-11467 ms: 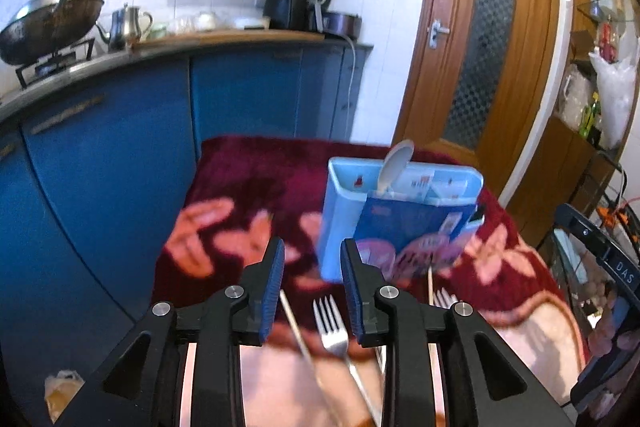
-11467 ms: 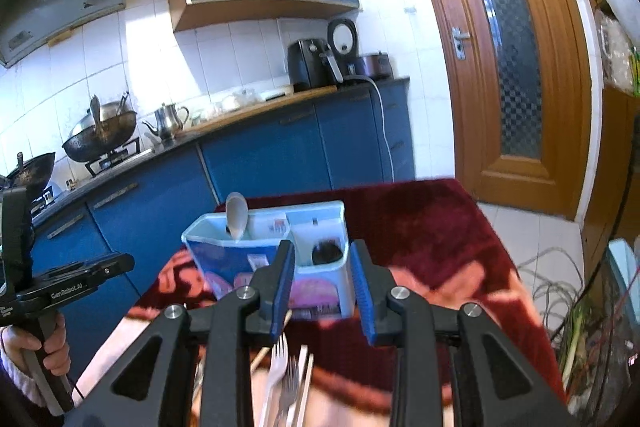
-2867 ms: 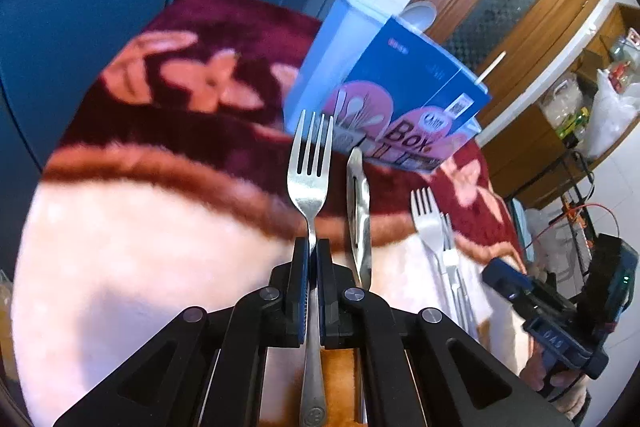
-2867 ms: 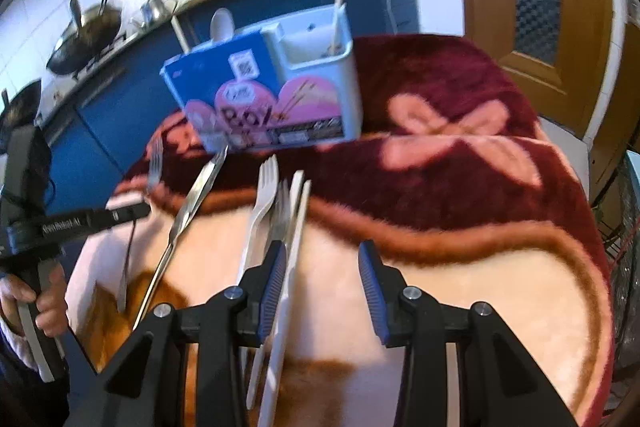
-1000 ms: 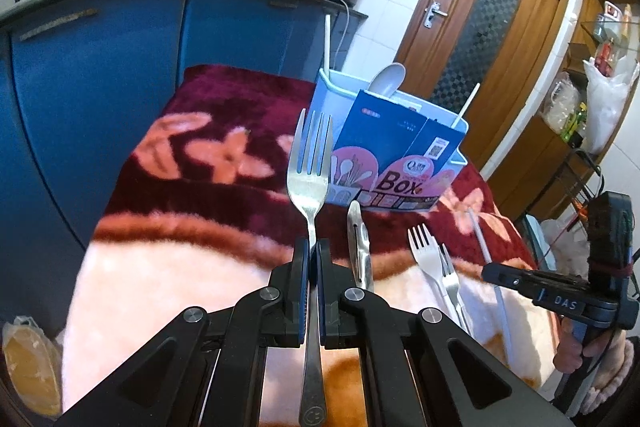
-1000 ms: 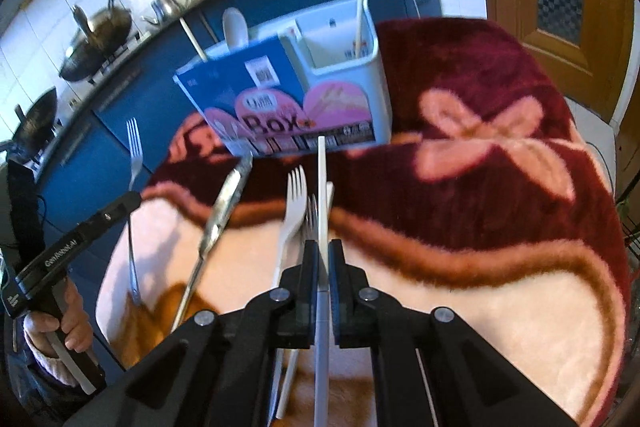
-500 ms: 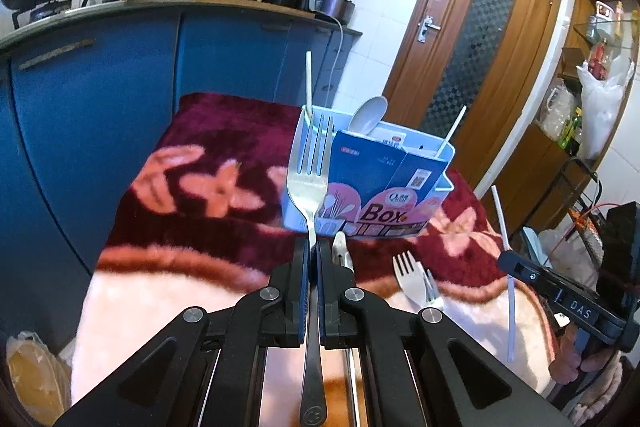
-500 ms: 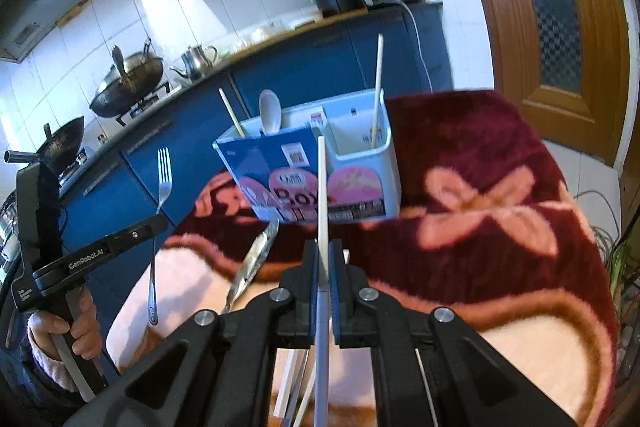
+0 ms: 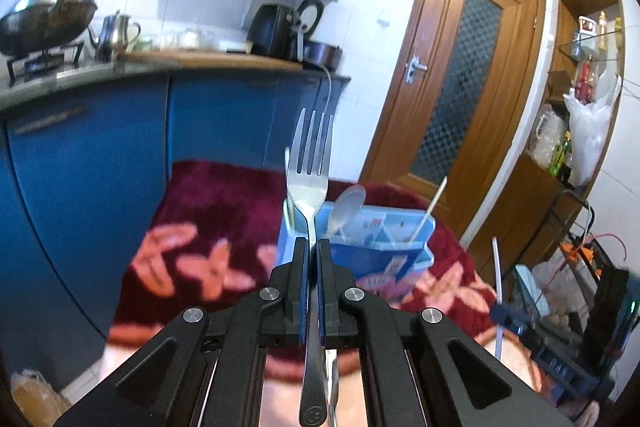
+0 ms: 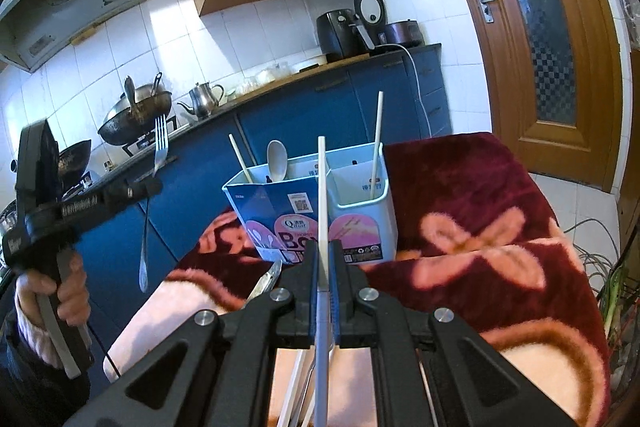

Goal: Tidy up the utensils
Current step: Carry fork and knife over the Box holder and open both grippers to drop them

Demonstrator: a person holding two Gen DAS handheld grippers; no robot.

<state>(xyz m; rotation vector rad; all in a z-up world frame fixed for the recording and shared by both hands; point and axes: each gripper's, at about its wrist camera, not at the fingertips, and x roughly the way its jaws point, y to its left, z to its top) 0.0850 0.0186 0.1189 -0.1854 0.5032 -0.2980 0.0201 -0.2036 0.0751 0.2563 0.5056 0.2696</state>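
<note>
My left gripper [image 9: 311,245] is shut on a steel fork [image 9: 309,163], tines up, held in the air in front of the blue and white utensil box [image 9: 376,251]. The same fork [image 10: 154,163] and left gripper [image 10: 150,185] show at the left of the right wrist view. My right gripper [image 10: 325,247] is shut on a white chopstick [image 10: 322,195] that points up toward the box [image 10: 312,211]. A white spoon [image 10: 277,155] and two chopsticks [image 10: 375,143] stand in the box. A knife [image 10: 266,281] and more white utensils [image 10: 296,387] lie on the blanket below.
The box stands on a table under a dark red and pink flowered blanket [image 10: 480,227]. Blue kitchen cabinets [image 9: 100,147] run behind it, with woks [image 10: 134,117] and a kettle on the counter. A wooden door [image 9: 452,107] is at the right. A person's hand [image 10: 60,291] holds the left gripper.
Both grippers have risen with their utensils, the left one more. The box now sits lower in both views and the table utensils have slipped mostly under the fingers.
</note>
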